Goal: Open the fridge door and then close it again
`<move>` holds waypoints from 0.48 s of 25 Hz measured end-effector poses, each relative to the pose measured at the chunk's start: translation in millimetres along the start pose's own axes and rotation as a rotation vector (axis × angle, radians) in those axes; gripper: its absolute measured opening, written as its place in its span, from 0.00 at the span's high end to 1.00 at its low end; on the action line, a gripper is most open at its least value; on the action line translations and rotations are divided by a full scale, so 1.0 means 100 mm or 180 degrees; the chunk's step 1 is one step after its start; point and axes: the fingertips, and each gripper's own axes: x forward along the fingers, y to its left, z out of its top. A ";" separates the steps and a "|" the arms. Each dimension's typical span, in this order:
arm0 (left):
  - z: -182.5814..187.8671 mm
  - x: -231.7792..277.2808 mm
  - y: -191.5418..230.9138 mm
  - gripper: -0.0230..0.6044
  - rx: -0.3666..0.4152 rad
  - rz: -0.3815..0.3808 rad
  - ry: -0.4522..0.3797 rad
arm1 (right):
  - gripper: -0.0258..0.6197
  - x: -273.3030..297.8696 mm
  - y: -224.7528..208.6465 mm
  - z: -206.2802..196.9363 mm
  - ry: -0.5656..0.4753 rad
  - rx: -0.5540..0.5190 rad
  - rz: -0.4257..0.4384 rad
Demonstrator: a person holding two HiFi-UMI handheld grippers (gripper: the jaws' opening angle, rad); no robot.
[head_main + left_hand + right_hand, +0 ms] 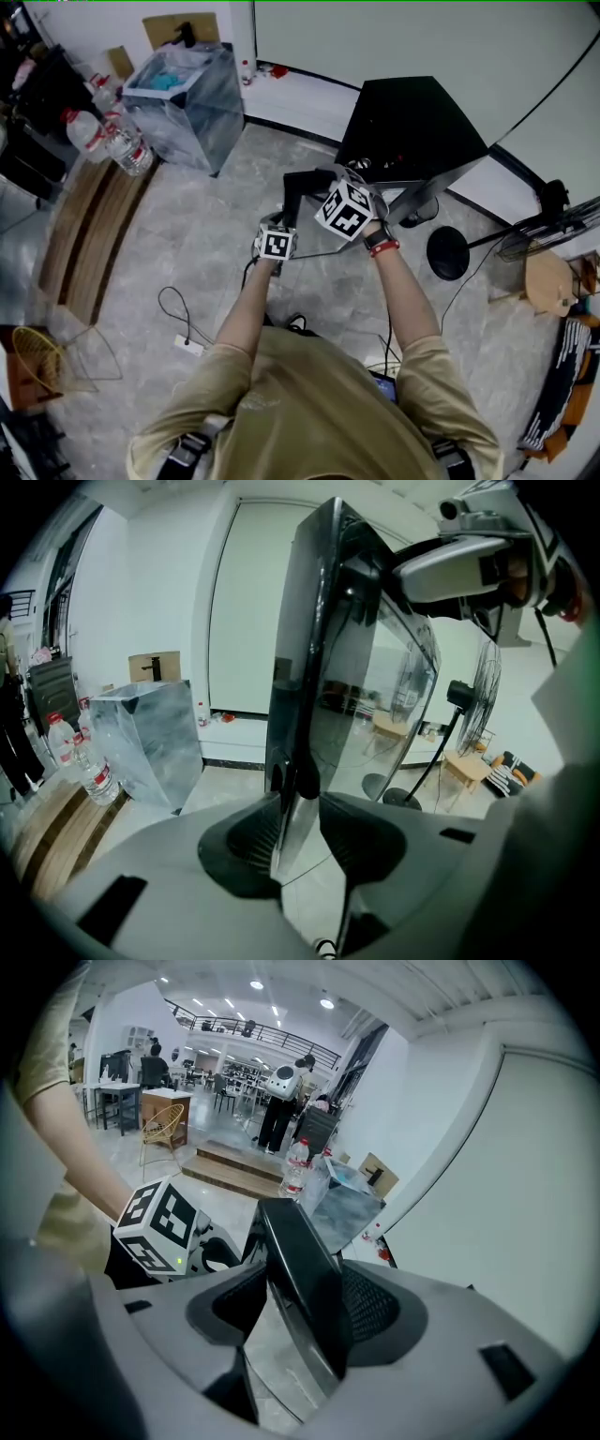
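A small black fridge [412, 122] stands on the floor by the white wall, its door [305, 187] swung out toward me. Both grippers are at the door's free edge. In the left gripper view, my left gripper [298, 832] is shut on the dark, glossy door edge [314, 639], with both pads against it. My right gripper [302, 1307] is higher on the same edge [300, 1260]. Its jaws stand wide: the door lies against the right pad, and floor shows between the door and the left pad. The fridge's inside is hidden.
A clear plastic bin [183, 94] and water bottles [112, 136] stand at the left beside a low wooden platform [89, 234]. A fan's round base [447, 253] and a wooden stool [548, 277] are at the right. A cable and power strip [187, 344] lie near my feet.
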 end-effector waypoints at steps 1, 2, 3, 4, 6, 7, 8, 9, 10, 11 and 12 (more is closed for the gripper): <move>-0.03 -0.03 -0.02 0.74 0.0003 0.0001 -0.0005 | 0.57 -0.02 0.04 0.00 -0.0006 -0.0011 0.0009; -0.06 -0.06 -0.05 0.75 0.0004 0.0006 0.0006 | 0.57 -0.04 0.07 -0.01 -0.0008 -0.0025 0.0018; -0.08 -0.10 -0.07 0.75 0.0003 0.0012 0.0033 | 0.56 -0.07 0.10 -0.01 -0.0006 -0.0041 0.0027; -0.10 -0.16 -0.10 0.75 0.0002 0.0019 0.0071 | 0.56 -0.09 0.13 -0.02 -0.0003 -0.0059 0.0037; -0.12 -0.26 -0.17 0.75 0.0008 0.0051 0.0119 | 0.56 -0.14 0.19 -0.03 -0.0004 -0.0089 0.0057; -0.14 -0.27 -0.18 0.76 0.0002 0.0067 0.0102 | 0.56 -0.16 0.21 -0.03 -0.0009 -0.0101 0.0060; -0.17 -0.27 -0.20 0.76 -0.0013 0.0080 0.0078 | 0.56 -0.17 0.23 -0.04 -0.0013 -0.0112 0.0060; -0.18 -0.28 -0.21 0.76 -0.0027 0.0095 0.0069 | 0.55 -0.19 0.25 -0.04 -0.0014 -0.0125 0.0060; -0.20 -0.30 -0.23 0.76 -0.0033 0.0112 0.0077 | 0.55 -0.20 0.28 -0.05 -0.0011 -0.0140 0.0064; -0.22 -0.34 -0.26 0.76 -0.0032 0.0128 0.0098 | 0.55 -0.22 0.30 -0.06 -0.0009 -0.0156 0.0073; -0.24 -0.37 -0.28 0.76 -0.0028 0.0138 0.0118 | 0.55 -0.24 0.32 -0.07 -0.0010 -0.0172 0.0087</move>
